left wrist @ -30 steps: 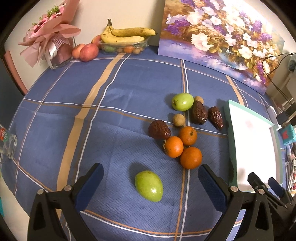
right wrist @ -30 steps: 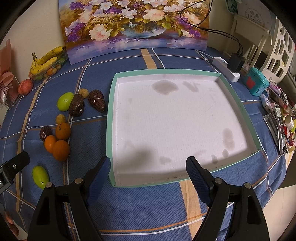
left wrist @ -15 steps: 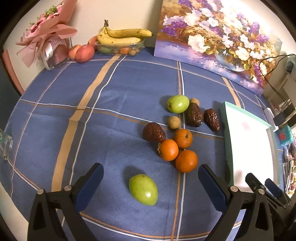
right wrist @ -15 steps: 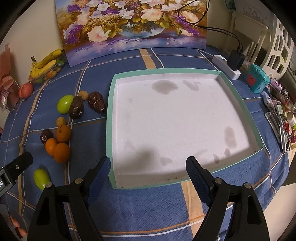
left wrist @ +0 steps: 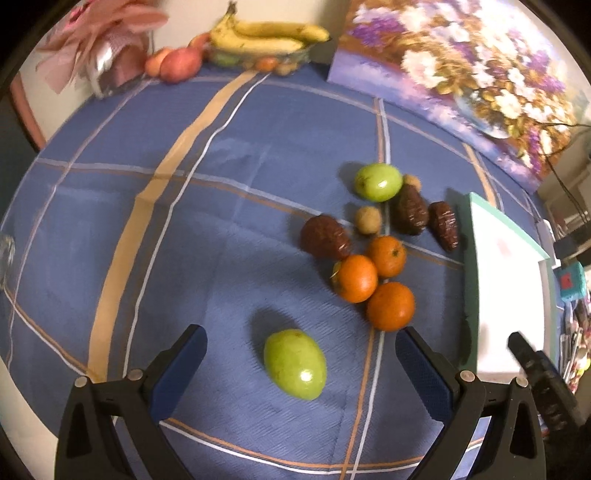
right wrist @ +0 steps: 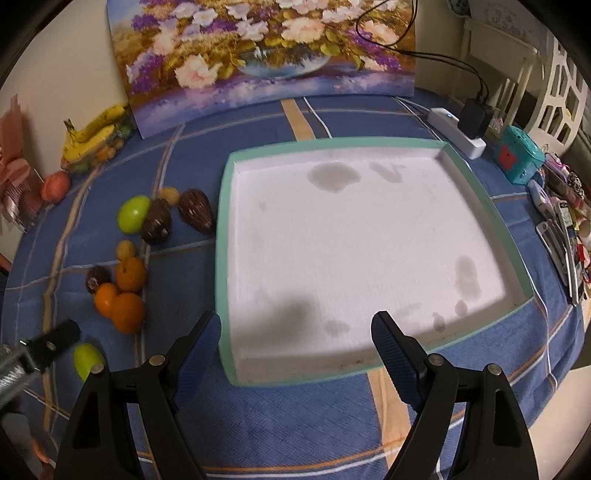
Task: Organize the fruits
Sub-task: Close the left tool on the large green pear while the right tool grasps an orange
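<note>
So the left gripper [left wrist: 297, 363] has dropped in closer over the last second, and the nearest green fruit [left wrist: 295, 363] now sits right between its spread fingers, not touched by either one as far as I can see. That fruit lies alone on the blue plaid cloth covering the desk [left wrist: 221, 206], a bit apart from the rest of the pile.

The pile itself: three oranges [left wrist: 373, 280] bunched together touching, a dark wrinkly brown fruit [left wrist: 325, 238] just beside them, a small tan round one [left wrist: 368, 220], then two more dark brown fruits [left wrist: 410, 214] and a second green fruit [left wrist: 377, 182] at the far end. There's another little tan thing tucked behind that green one, too blurry to name.

The right gripper [right wrist: 295, 338] hangs over the near edge of the white tray [right wrist: 225, 236] with the teal rim, fingers wide apart and holding nothing. The tray has only some grey stains in it. It sits just to the right of the fruit pile.

Along the back wall there's a bunch of bananas [left wrist: 269, 35] and a flower painting [right wrist: 266, 55].
</note>
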